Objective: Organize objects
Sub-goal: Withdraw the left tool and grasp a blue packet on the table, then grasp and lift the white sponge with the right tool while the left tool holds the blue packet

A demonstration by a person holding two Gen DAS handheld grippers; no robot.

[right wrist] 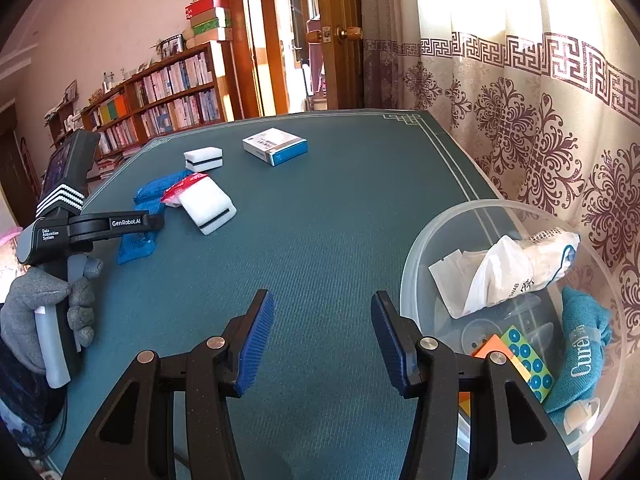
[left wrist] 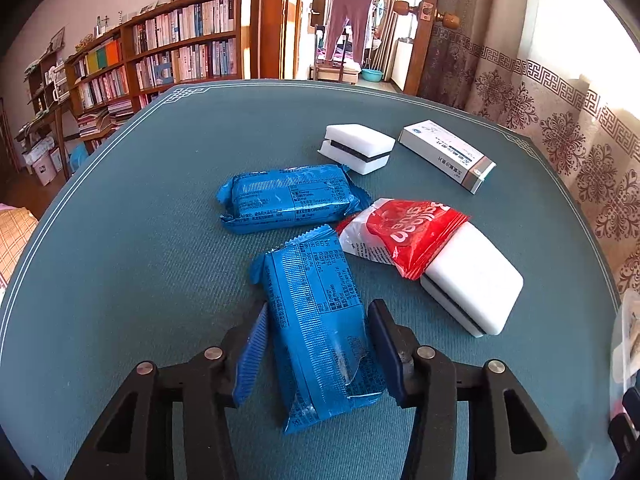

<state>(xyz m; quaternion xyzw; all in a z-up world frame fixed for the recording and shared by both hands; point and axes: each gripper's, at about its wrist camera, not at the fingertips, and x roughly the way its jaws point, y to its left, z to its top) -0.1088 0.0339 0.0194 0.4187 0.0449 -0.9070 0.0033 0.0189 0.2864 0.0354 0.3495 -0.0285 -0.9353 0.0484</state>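
My left gripper (left wrist: 320, 344) pinches the blue packet (left wrist: 320, 332) low in frame; its slick wrapper may slip. My right gripper (right wrist: 322, 336) stands spread, empty.

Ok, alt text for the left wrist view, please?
The left gripper is closed on a blue snack packet on a teal table. Beyond lie another blue packet, a red wrapper, two white sponges and a box.
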